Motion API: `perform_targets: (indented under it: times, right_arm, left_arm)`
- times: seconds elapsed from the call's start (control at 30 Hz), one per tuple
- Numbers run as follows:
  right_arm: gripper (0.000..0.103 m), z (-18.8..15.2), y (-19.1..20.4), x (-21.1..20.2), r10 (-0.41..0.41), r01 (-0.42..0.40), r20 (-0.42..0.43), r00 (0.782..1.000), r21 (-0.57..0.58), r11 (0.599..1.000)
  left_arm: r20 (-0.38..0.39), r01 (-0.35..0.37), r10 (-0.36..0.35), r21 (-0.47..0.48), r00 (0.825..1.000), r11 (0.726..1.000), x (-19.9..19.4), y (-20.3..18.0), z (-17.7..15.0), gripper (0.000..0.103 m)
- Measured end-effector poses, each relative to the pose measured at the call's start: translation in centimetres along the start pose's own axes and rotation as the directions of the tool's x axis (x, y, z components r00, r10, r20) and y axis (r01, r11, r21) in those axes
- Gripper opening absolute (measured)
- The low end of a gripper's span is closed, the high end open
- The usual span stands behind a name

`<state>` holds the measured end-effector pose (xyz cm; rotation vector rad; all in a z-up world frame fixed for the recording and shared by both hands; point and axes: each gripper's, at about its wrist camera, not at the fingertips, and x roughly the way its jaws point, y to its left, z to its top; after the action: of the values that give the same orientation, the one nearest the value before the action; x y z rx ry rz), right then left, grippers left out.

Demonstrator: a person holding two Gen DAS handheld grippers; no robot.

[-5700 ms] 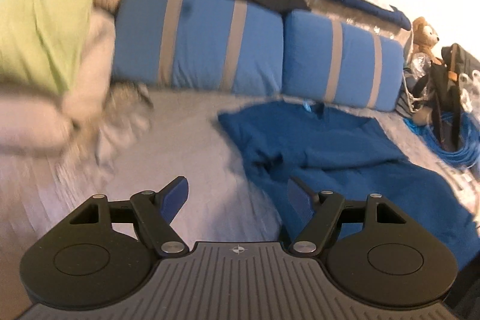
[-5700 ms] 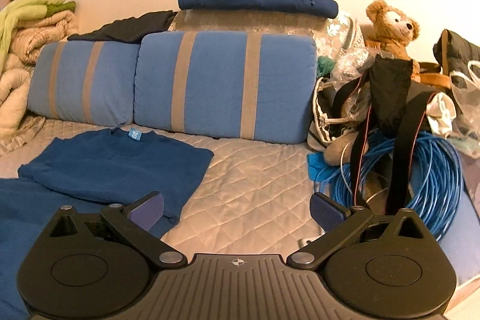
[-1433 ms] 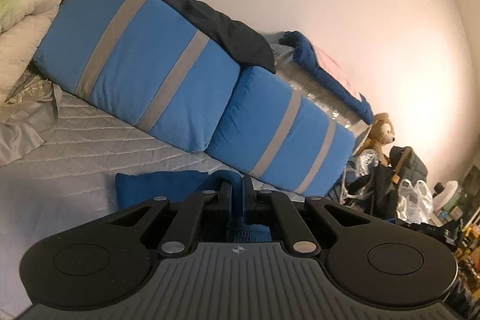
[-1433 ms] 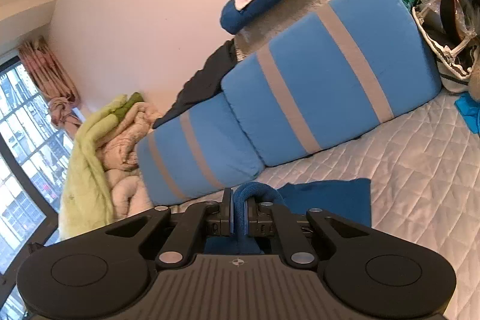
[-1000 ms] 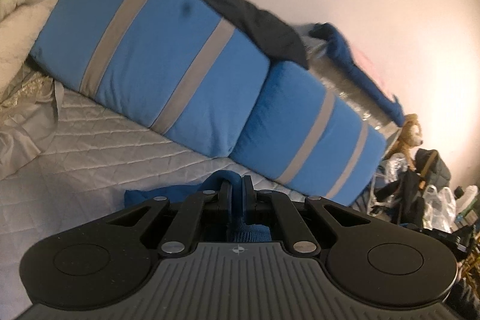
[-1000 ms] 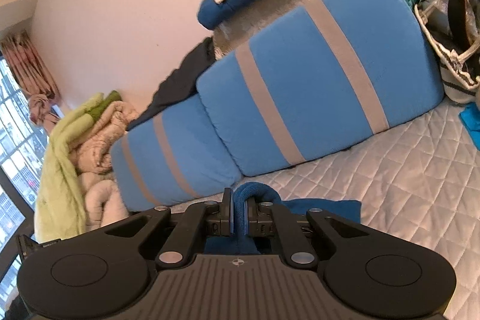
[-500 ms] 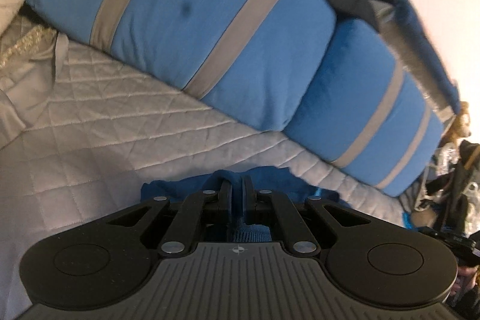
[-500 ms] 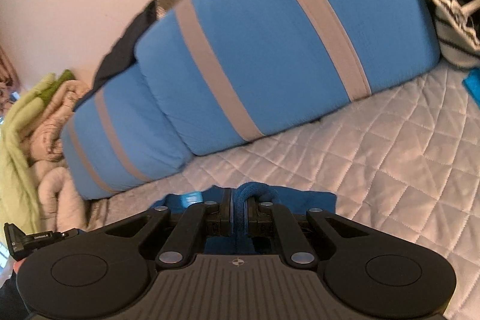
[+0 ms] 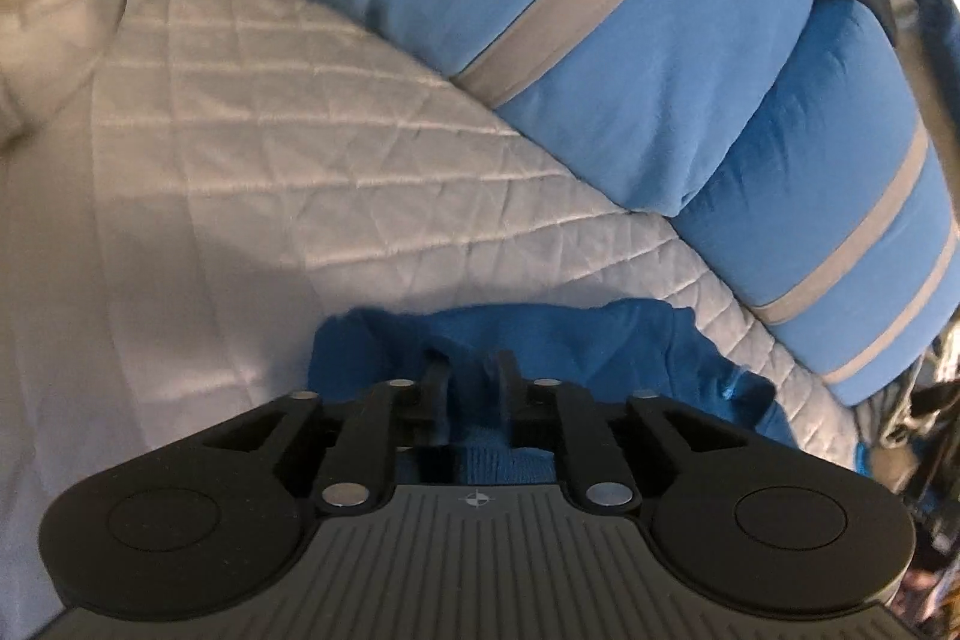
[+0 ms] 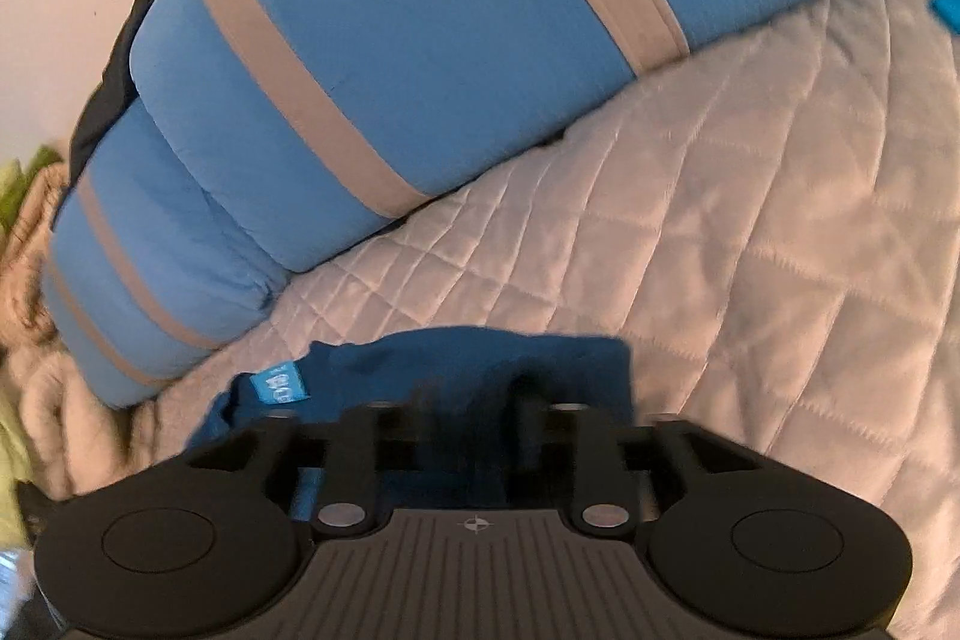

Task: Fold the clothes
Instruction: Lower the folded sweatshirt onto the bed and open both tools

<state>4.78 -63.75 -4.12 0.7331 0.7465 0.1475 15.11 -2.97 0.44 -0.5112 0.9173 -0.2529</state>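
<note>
Now both grippers are seen low over the quilt (image 9: 252, 172), just short of the striped cushions (image 9: 600, 40). The left gripper (image 9: 474, 370) shows its jaws parted a little, with a ridge of the blue shirt (image 9: 540, 334) lying between them; whether the cloth is pinched or already let go cannot be told for certain, though a loosened hold is judged likelier. The right gripper (image 10: 474, 394) is blurred by motion, its jaws likewise standing apart with dark shirt cloth between them, and its hold cannot be told either.

The shirt is spread on the quilt directly under and ahead of both tools, its collar end with the label (image 10: 279, 379) turned toward the cushions. A fold toward the collar is judged to be in the laying-down stage.

Trouble could come from cloth snagged on a finger pad: if either tool is drawn back before the fabric is fully freed, the top layer would be dragged along and the fold pulled crooked. Uneven release of the two corners would skew the edge in the same way.
</note>
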Motion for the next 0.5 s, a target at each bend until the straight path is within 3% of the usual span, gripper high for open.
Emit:
perform_targets:
  times: [0.07, 0.13, 0.33, 0.5]
  right_arm:
    - [0.070, -0.3, -0.1, -0.3, 0.028, -0.028, -0.007, 1.000, 0.020, 0.999]
    - [0.075, -0.6, 0.1, -0.7, 0.039, -0.039, -0.022, 0.999, 0.015, 0.999]
    - [0.075, -2.0, 0.9, -2.0, 0.066, -0.066, -0.103, 0.992, 0.005, 0.998]
    - [0.065, -3.5, 1.0, -2.5, 0.061, -0.060, -0.147, 0.987, 0.012, 0.998]
  left_arm:
    - [-0.007, 0.025, -0.025, -0.015, 1.000, 1.000, -0.3, 0.1, -0.4, 0.044]
    - [-0.023, 0.040, -0.041, -0.027, 0.999, 0.999, -0.8, 0.1, -0.9, 0.045]
    - [-0.094, 0.084, -0.088, -0.043, 0.992, 0.996, -1.8, 0.5, -3.0, 0.044]
    - [-0.112, 0.080, -0.082, -0.028, 0.990, 0.996, -2.4, 0.4, -4.0, 0.042]
